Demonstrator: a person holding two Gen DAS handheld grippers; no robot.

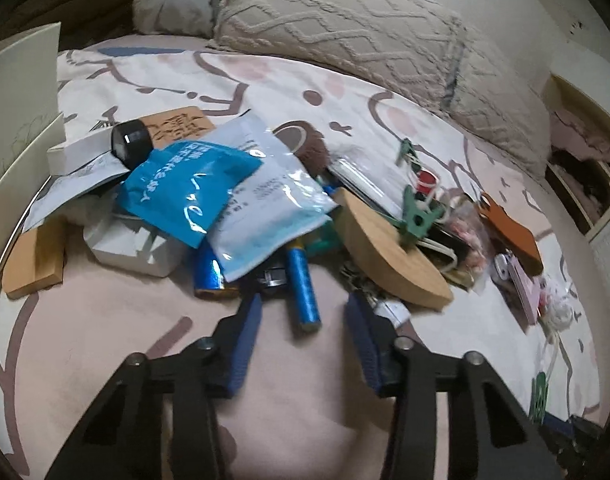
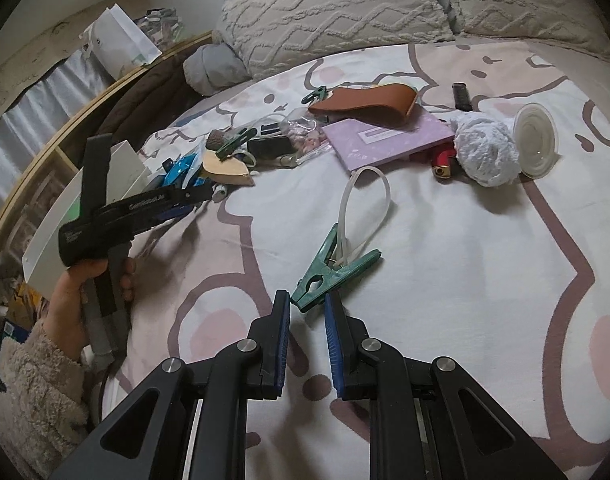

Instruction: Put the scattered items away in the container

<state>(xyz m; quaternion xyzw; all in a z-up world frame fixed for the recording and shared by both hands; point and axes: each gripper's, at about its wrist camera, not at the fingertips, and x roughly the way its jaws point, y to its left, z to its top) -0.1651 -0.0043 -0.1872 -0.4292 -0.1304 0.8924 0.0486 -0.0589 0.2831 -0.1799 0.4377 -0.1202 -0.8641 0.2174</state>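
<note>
My left gripper [image 1: 305,304] stands open low over the bedspread, at the near edge of a pile. A blue metallic cylinder [image 1: 303,284] lies loose between its fingertips, and the pads do not press on it. The pile holds a blue pouch [image 1: 185,196], a clear packet [image 1: 265,208] and a wooden heart-shaped piece [image 1: 385,256]. My right gripper [image 2: 308,298] has narrow jaws pinching the near end of a green clothespin [image 2: 337,268], which clamps looped white cable ties [image 2: 365,200]. The white container [image 1: 17,100] stands at the pile's left.
Farther back on the bed lie a purple notebook [image 2: 385,140], a brown case [image 2: 365,100], a white cloth ball [image 2: 485,152], a clear lid [image 2: 535,140] and a red lighter [image 2: 443,160]. Pillows [image 2: 337,12] line the headboard. A person's hand [image 2: 73,292] holds the left gripper [image 2: 209,194].
</note>
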